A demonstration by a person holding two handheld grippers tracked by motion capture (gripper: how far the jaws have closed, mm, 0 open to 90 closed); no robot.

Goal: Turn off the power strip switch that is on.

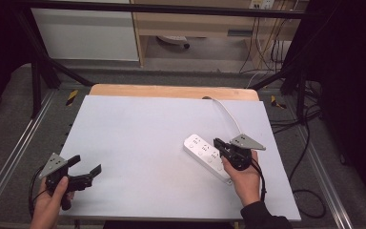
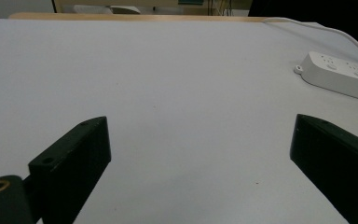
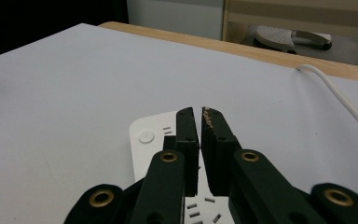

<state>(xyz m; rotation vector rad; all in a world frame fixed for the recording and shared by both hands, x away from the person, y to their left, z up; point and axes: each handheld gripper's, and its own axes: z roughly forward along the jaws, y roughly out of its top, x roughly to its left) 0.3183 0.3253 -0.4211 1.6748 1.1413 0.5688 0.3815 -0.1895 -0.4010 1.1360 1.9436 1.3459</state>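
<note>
The power strip (image 1: 208, 156) lies flat on the right half of the table (image 1: 138, 138). Its long axis runs on a diagonal in the high view, from the upper left near the table's middle down to the lower right toward the person's right hand (image 1: 246, 179). A white cord (image 1: 228, 114) leaves the area of the strip and curves off to the far edge of the table.

The right gripper (image 1: 218, 143) is directly over the strip, above its middle to near part. In the right gripper view the fingers (image 3: 187, 133) stand clenched, with a thin slit between them and nothing in it. They point along the strip toward its far end, where a round button (image 3: 146, 137) and socket slots sit just to the left of the fingertips. The strip's white face shows below and between the fingers, so they are above it or on it; contact cannot be confirmed from these views.

The left gripper (image 1: 86, 170) is at the near left corner of the table, well apart from the strip. Its fingers (image 2: 74, 154) are released, spread wide over bare table, holding nothing. From the left gripper view the strip lies ahead and off to the right.

Judgement: the right hand is far nearer, and clenched fingers over the top face suit a press on a button rather than a grasp
</note>
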